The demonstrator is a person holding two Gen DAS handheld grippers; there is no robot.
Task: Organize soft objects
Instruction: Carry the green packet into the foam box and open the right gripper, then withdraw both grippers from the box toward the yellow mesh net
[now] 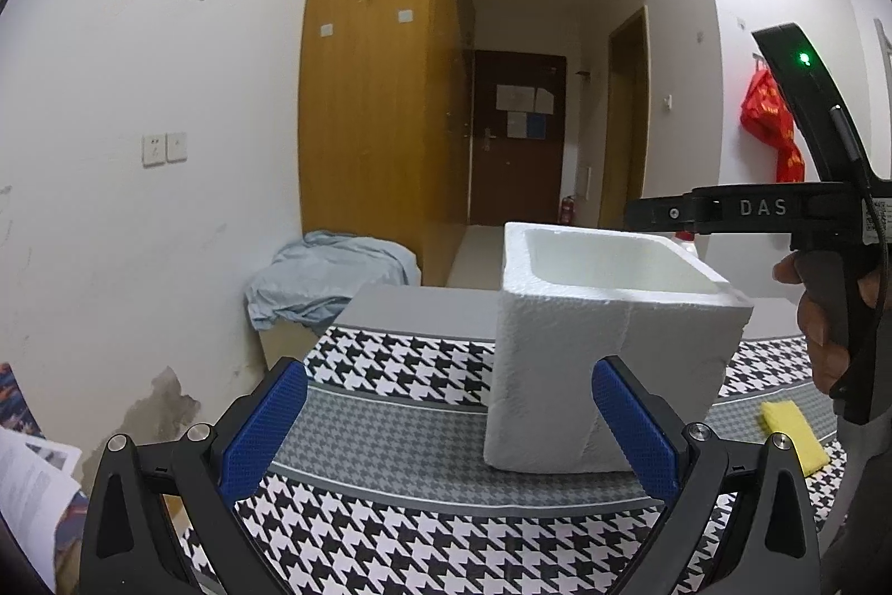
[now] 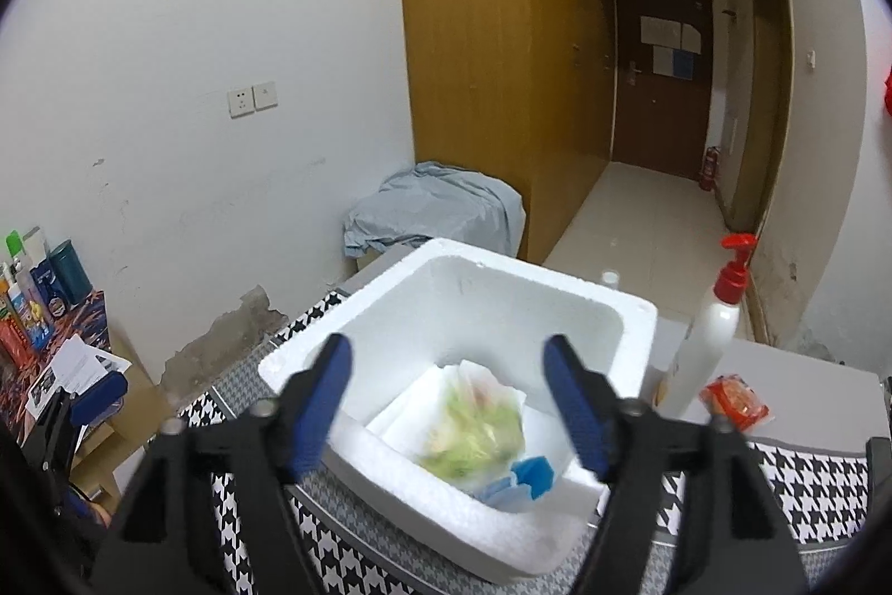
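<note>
A white foam box [image 1: 602,344] stands on the houndstooth cloth [image 1: 390,427]. My left gripper [image 1: 451,427] is open and empty, low in front of the box's left side. My right gripper [image 2: 449,400] is open above the box [image 2: 401,316]. A blurred green and white soft packet [image 2: 474,433] is in the box below it, beside a blue item [image 2: 532,475] and white sheets. A yellow sponge [image 1: 791,433] lies on the cloth right of the box. The right gripper's body [image 1: 780,210] shows above the box in the left wrist view.
A white pump bottle with a red top [image 2: 711,338] and a red packet [image 2: 733,400] stand right of the box. A blue cloth [image 2: 435,210] covers a low stand by the wall. Bottles and papers [image 2: 50,316] are at far left. A wardrobe [image 1: 379,65] is behind.
</note>
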